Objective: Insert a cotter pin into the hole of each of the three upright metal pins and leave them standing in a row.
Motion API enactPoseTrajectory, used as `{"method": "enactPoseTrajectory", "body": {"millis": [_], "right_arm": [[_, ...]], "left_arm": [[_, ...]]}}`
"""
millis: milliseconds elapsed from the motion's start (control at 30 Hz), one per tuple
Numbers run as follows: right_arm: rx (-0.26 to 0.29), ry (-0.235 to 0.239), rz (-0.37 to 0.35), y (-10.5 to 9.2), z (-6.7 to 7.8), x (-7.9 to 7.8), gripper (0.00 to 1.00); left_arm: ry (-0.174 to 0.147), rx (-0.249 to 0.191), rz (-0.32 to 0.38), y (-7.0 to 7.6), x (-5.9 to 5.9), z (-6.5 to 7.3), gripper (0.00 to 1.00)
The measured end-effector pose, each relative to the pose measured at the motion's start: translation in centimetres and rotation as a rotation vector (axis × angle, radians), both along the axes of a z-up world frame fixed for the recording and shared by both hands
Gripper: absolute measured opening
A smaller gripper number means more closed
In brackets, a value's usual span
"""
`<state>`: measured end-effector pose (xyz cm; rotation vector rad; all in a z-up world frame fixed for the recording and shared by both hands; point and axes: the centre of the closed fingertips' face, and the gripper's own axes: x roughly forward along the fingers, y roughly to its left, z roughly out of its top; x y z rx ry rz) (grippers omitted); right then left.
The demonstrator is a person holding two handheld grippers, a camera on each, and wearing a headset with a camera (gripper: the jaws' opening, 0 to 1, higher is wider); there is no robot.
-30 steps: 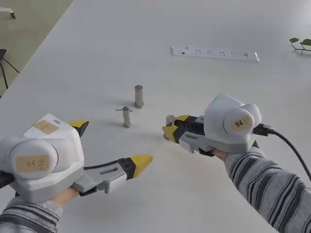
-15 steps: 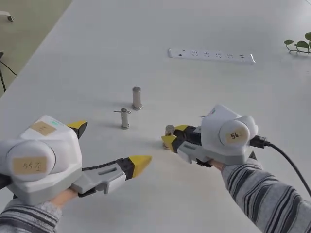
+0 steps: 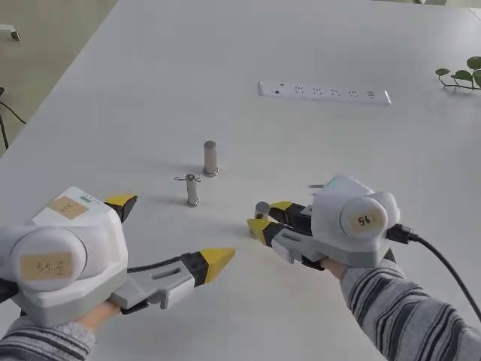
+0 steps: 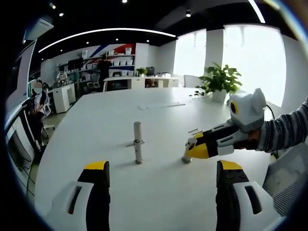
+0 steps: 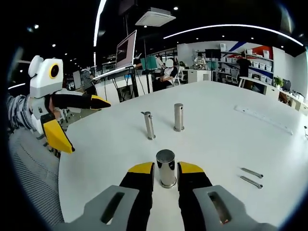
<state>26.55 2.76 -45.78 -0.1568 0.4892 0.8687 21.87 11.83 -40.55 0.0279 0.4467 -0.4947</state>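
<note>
Three metal pins stand on the white table. The far pin (image 3: 210, 158) (image 5: 178, 117) is bare. The middle pin (image 3: 192, 189) (image 4: 138, 143) (image 5: 149, 125) carries a cotter pin through its top. My right gripper (image 3: 259, 219) (image 5: 166, 169) is shut on the third pin (image 3: 261, 210) (image 5: 166, 168), which stands upright between its yellow fingertips; the left gripper view shows that gripper (image 4: 198, 148) too. My left gripper (image 3: 171, 230) (image 4: 162, 172) hangs open at the near left, with nothing between its jaws. Two loose cotter pins (image 5: 250, 176) lie to the right of the held pin.
A white power strip (image 3: 323, 93) (image 5: 262, 117) lies at the far side of the table, with a small green plant (image 3: 460, 74) at the right edge. The table's left edge (image 3: 68, 71) drops to the floor. Desks and people fill the room behind.
My right gripper has drawn the held pin slightly nearer to me, relative to the other two pins. The head camera has shifted. My left gripper stays open.
</note>
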Motion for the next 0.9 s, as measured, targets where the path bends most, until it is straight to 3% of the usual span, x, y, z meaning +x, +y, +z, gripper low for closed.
{"method": "enactPoseTrajectory", "body": {"millis": [233, 433, 567, 900], "right_arm": [[0.002, 0.018, 0.014, -0.8, 0.6, -0.9, 0.21], [-0.013, 0.049, 0.013, -2.8, 1.0, -1.2, 0.24], [-0.034, 0.065, 0.007, -4.3, 1.0, -1.2, 0.25], [-0.121, 0.095, 0.001, -8.5, 1.4, 1.0, 0.23]], "left_arm": [[0.010, 0.004, 0.007, 0.1, -0.2, 0.2, 0.93], [0.002, 0.009, -0.001, -0.1, -0.4, 0.8, 0.93], [0.015, 0.017, -0.008, -0.2, -0.6, 0.7, 0.94], [0.005, 0.004, -0.009, -0.8, -1.0, 1.1, 0.94]]}}
